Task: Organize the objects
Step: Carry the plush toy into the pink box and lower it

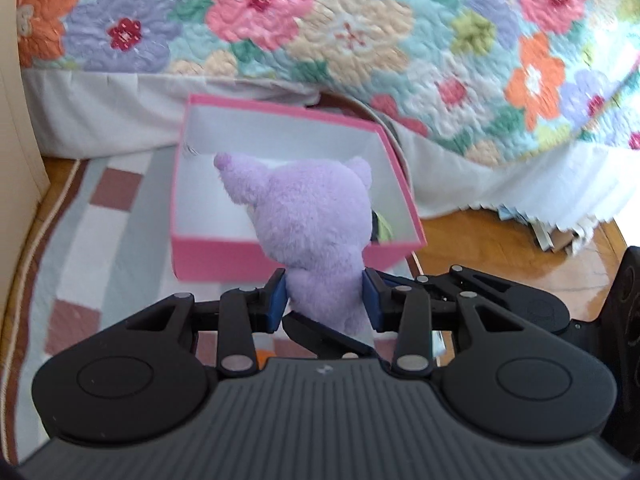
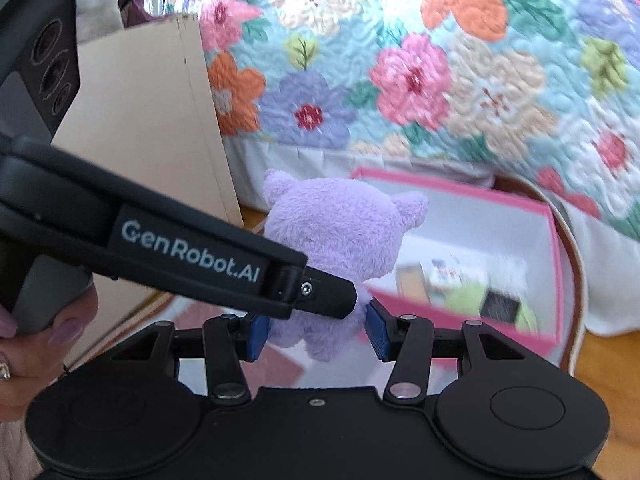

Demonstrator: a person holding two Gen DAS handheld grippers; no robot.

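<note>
Gripping purple plush toy (image 1: 316, 224) between both grippers' fingers (image 1: 277, 300); pink box (image 1: 208, 260) beyond

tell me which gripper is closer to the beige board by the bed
Left, probably. The left gripper reaches in from the board's side; the right gripper grips the plush farther from it.

The plush toy (image 1: 316, 220) is in front of the box (image 1: 224, 258), which stands before the bed (image 1: 360, 40).

Home bedroom: floral quilt (image 1: 360, 32) on bed, patchwork rug (image 1: 100, 240).
</note>
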